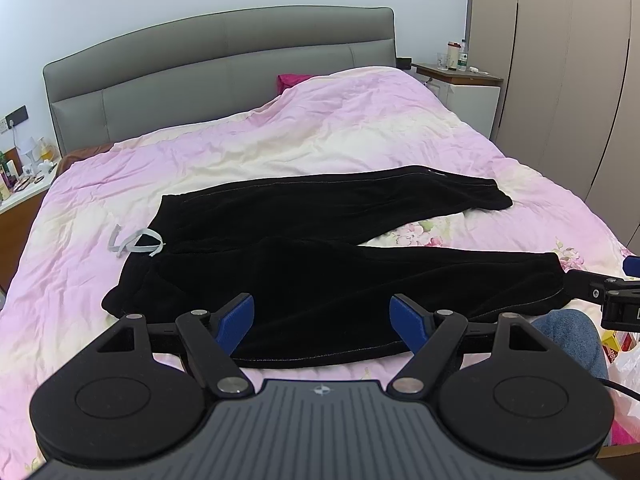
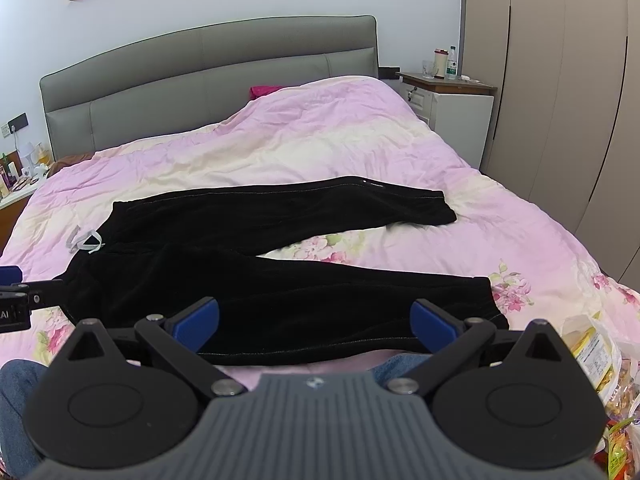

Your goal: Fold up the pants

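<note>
Fold not started: black pants [image 1: 320, 264] flat on pink floral quilt [image 1: 280, 136] of bed, waistband with grey drawstring [image 1: 136, 242] at left, legs splayed apart in a V toward the right. Left gripper [image 1: 322, 322] and right gripper [image 2: 316, 324] over near leg, jaws spread wide, pinching nothing. Still to do: legs together, then fold lengthwise.

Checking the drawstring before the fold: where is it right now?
In both wrist views the grey drawstring lies at the pants' waistband, on the left, partly spilling onto the pink quilt.
</note>
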The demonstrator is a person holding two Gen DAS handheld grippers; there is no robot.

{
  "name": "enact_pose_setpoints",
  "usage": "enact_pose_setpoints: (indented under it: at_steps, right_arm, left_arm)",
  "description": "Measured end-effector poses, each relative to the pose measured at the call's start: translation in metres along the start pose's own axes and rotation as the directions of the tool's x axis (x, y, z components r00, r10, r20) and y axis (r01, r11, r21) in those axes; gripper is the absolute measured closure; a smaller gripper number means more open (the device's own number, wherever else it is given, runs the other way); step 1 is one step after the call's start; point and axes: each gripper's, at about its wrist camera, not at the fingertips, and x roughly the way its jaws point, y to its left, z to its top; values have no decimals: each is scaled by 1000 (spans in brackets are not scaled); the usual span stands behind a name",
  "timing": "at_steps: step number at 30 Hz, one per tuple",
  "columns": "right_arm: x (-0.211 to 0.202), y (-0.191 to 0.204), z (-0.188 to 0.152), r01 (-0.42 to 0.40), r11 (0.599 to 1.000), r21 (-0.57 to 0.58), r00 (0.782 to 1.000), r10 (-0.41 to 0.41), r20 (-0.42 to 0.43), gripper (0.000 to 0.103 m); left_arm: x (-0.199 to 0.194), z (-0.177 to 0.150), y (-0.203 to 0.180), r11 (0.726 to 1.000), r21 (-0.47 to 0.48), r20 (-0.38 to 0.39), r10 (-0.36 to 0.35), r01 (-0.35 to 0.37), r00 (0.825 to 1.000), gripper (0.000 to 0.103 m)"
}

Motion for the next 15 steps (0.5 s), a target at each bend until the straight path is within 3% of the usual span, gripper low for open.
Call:
enact_pose_setpoints:
  at_steps: [15]
  right_arm:
    - [-1,3,-2,35,999,33,999,-35,4,5]
  left_arm:
    - [5,0,3,1000,5,-12,-12,12,1000,12]
